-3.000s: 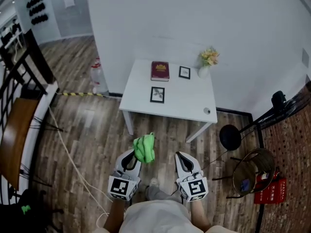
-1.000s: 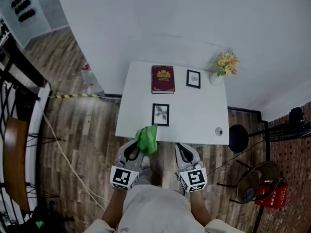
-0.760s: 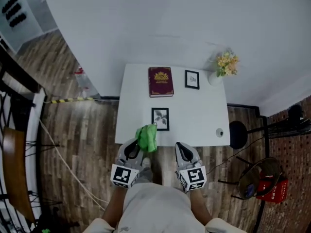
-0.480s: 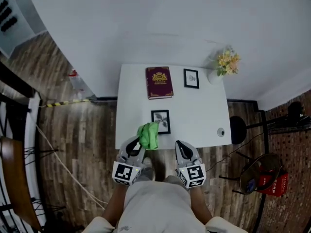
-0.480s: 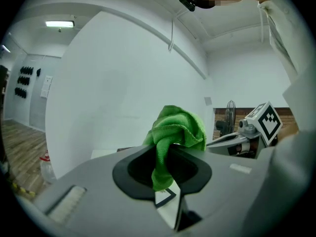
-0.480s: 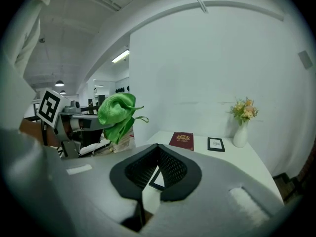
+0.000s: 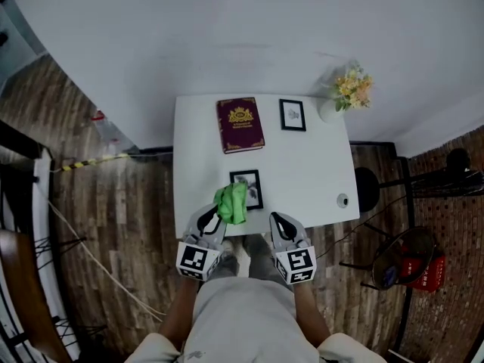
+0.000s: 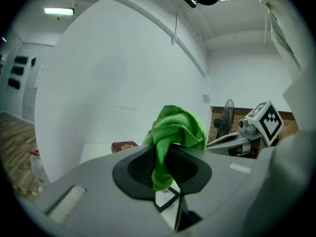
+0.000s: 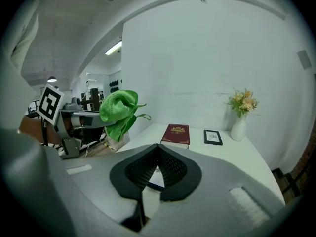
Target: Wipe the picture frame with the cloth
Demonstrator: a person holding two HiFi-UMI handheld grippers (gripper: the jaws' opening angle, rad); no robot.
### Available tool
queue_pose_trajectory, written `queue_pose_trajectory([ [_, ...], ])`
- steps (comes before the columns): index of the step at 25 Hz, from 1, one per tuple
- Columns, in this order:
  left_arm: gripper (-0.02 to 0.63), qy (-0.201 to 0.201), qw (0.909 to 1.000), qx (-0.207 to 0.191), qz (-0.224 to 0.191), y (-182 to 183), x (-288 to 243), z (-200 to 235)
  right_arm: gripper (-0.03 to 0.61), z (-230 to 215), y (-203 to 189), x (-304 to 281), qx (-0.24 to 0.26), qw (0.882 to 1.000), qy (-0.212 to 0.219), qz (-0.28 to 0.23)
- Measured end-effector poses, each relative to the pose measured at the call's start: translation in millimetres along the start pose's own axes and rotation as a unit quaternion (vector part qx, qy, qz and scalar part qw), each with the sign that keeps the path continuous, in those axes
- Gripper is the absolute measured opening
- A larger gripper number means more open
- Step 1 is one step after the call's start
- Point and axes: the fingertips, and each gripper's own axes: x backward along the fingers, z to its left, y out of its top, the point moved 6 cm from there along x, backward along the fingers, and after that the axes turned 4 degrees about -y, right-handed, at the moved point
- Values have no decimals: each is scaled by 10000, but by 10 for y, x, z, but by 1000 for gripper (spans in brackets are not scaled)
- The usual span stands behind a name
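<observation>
On the white square table (image 7: pixel 302 172) the small black picture frame (image 7: pixel 252 189) seems not yet wiped: the left tongs (image 7: pixel 217 216) pinch the bunched green cloth (image 7: pixel 231 203) over it, and the right tongs (image 7: pixel 277 220) are pressed together, empty.

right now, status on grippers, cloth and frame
Left gripper shut on green cloth; right gripper shut, empty. Cloth over left edge of near picture frame, contact unclear. Book, second frame, vase further back, not in the way.

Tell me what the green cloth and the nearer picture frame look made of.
Green cloth: soft, matte, fuzzy fabric, likely microfibre; it bunches in loose folds. Nearer picture frame: thin black border, plastic or painted wood; too small to tell.
</observation>
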Motion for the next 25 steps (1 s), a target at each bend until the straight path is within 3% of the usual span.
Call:
queue_pose_trajectory([
  [14, 83, 183, 9987, 196, 424, -258, -507, 215, 5, -311, -385, -689, -21, 9970, 129, 757],
  [25, 83, 197, 9959, 218, 851, -471, -1108, 307, 23, -484, -767, -1130, -84, 9882, 481, 1453],
])
